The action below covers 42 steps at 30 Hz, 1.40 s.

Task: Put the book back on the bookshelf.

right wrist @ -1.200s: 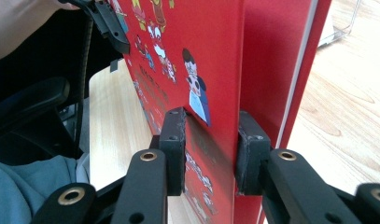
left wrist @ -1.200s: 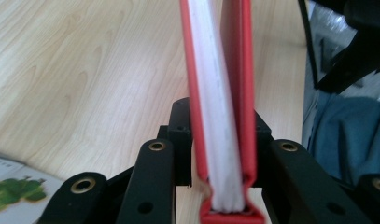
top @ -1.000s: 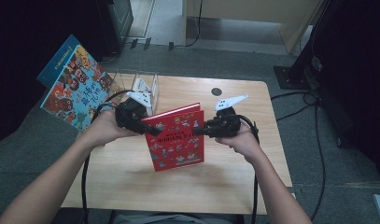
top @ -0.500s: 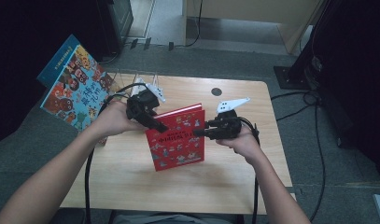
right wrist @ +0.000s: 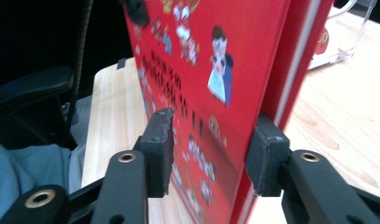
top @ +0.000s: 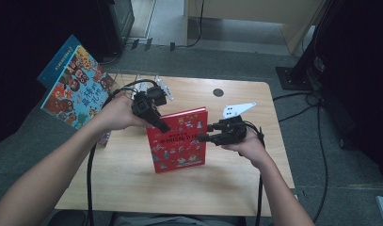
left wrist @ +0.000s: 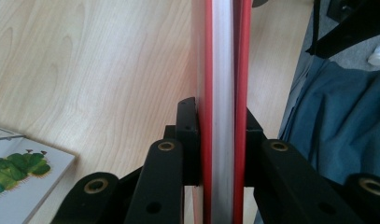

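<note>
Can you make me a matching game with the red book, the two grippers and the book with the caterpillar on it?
Things:
1. red book
2. left gripper
3. right gripper
4. caterpillar book

States:
A. jaws pressed tight on both covers of the red book
B. lying flat on the table's corner
C. held up on its edge above the table
D. jaws apart around the red book's edge, one pad clear of the cover

Pairs: 1-C, 2-A, 3-D, 4-B
</note>
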Available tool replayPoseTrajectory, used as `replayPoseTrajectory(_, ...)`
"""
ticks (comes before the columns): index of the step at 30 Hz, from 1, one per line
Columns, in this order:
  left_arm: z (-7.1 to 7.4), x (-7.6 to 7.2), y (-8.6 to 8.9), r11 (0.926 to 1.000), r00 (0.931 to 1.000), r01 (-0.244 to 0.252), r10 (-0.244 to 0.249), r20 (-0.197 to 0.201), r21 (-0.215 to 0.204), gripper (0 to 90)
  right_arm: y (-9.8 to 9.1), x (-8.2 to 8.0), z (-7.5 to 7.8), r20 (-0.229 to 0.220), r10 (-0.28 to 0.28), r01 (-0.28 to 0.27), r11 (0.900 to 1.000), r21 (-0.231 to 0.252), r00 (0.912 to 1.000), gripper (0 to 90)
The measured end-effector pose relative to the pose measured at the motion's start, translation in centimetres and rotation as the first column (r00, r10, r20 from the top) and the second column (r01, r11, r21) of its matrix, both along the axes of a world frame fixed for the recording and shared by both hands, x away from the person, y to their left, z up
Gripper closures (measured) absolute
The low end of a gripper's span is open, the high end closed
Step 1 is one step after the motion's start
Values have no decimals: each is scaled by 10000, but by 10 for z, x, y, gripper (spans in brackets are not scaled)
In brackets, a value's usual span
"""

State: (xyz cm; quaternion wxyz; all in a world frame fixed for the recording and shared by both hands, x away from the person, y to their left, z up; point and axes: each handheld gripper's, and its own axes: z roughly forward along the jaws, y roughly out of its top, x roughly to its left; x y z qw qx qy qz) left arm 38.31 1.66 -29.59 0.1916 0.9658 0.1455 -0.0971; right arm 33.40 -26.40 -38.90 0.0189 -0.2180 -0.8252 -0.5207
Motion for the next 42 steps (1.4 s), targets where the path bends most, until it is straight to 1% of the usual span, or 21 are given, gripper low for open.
replayPoseTrajectory(2, 1, 0, 2, 10000, 10000, 12, -12, 42, 30, 795, -4, -2, -2, 79, -106, 106, 9999, -25, 9999, 546)
replayPoseTrajectory(3, 2, 0, 4, 10000, 9999, -34, 34, 137, 58, 803, -9, -3, -5, 83, -362, 363, 9993, -60, 9993, 544)
replayPoseTrajectory(5, 2, 2, 8, 9998, 9998, -207, 207, -9, 2, 805, -12, -3, -7, -26, -482, 481, 9988, -61, 9988, 544)
replayPoseTrajectory(7, 2, 2, 10, 9996, 9996, -290, 290, 38, -53, 806, -17, -4, -13, -24, -744, 744, 9972, -28, 9972, 546)
replayPoseTrajectory(10, 4, 1, 11, 9992, 9993, -368, 370, 91, -182, 806, -16, -4, -18, -7, -847, 847, 9964, -67, 9964, 543)
replayPoseTrajectory(12, 7, 1, 12, 9984, 9987, -498, 499, 38, -266, 806, -14, -4, -23, 57, -975, 976, 9948, -278, 9952, 535)
replayPoseTrajectory(13, 8, 2, 14, 9982, 9986, -526, 528, 54, -271, 806, -12, -4, -28, 25, -1132, 1132, 9923, -510, 9936, 529)
replayPoseTrajectory(16, 10, 2, 18, 9971, 9974, -720, 721, 48, -236, 807, -10, -4, -33, 36, -1293, 1293, 9898, -598, 9916, 526)
replayPoseTrajectory(18, 13, 2, 21, 9959, 9961, -854, 859, 180, -293, 808, -9, -4, -38, 13, -1440, 1438, 9877, -610, 9896, 521)
replayPoseTrajectory(24, 19, 1, 33, 9932, 9936, -1111, 1116, 141, -345, 807, -7, -4, -53, -113, -1932, 1910, 9760, -1047, 9811, 476)
replayPoseTrajectory(27, 21, 0, 41, 9896, 9904, -1362, 1372, 193, -456, 807, -4, -4, -60, -112, -2091, 2062, 9709, -1214, 9778, 457)
replayPoseTrajectory(29, 21, 0, 46, 9871, 9880, -1522, 1532, 179, -498, 806, -1, -2, -63, -84, -2257, 2224, 9652, -1379, 9742, 456)
replayPoseTrajectory(30, 22, -2, 52, 9828, 9843, -1746, 1758, 143, -604, 806, 1, 1, -66, -32, -2479, 2444, 9570, -1561, 9688, 457)
replayPoseTrajectory(31, 22, -2, 52, 9828, 9843, -1746, 1758, 143, -604, 806, 1, 1, -66, -32, -2479, 2444, 9570, -1561, 9688, 457)
replayPoseTrajectory(32, 22, -2, 59, 9791, 9813, -1916, 1924, 49, -676, 806, 2, 2, -69, 19, -2658, 2620, 9492, -1745, 9640, 464)
replayPoseTrajectory(33, 22, -2, 59, 9791, 9813, -1916, 1924, 49, -676, 806, 2, 2, -69, 19, -2658, 2620, 9492, -1745, 9640, 464)
replayPoseTrajectory(35, 22, -3, 65, 9749, 9772, -2120, 2125, 0, -676, 806, 4, 5, -76, 12, -2882, 2819, 9358, -2116, 9576, 464)
replayPoseTrajectory(36, 22, -3, 68, 9737, 9757, -2185, 2189, -2, -650, 806, 4, 5, -76, 12, -2882, 2819, 9358, -2116, 9576, 464)
replayPoseTrajectory(37, 23, -4, 71, 9718, 9739, -2262, 2268, 14, -662, 806, 5, 7, -79, 65, -2946, 2886, 9312, -2225, 9556, 464)
replayPoseTrajectory(40, 24, -5, 80, 9672, 9690, -2459, 2469, 82, -633, 806, 5, 8, -88, 407, -3420, 3408, 9059, -2514, 9388, 464)
replayPoseTrajectory(42, 24, -6, 87, 9636, 9657, -2582, 2594, 95, -689, 805, 4, 11, -95, 360, -3629, 3584, 8923, -2746, 9311, 464)
